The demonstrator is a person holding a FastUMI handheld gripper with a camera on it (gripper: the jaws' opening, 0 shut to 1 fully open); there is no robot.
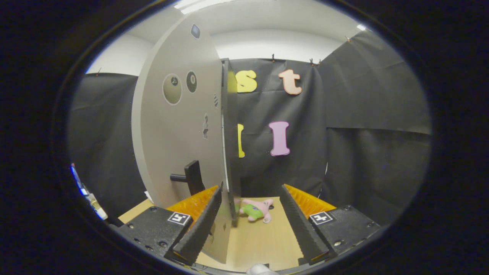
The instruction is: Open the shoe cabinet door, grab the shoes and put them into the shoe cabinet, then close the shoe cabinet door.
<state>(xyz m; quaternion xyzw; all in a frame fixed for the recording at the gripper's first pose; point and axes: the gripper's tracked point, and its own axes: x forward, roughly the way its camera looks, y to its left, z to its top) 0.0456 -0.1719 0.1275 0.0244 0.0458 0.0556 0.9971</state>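
Observation:
The grey shoe cabinet door (179, 126) stands swung out towards me, nearly edge-on. Its thin edge (226, 133) runs down between my fingers, close against the left finger (202, 225). A black handle (189, 177) sticks out of the door's left face, just above and beyond the left finger. My gripper (251, 189) is open, with a wide gap from the door's edge to the right finger (301, 225). Only the left finger is near the door; I cannot tell whether it touches.
A pink and green plush toy (256, 209) lies on the light wooden surface (259, 244) just beyond the fingers, beside the door's lower edge. Black cloth walls close the space behind and to the right. Something small and white (260, 269) peeks in below the fingers.

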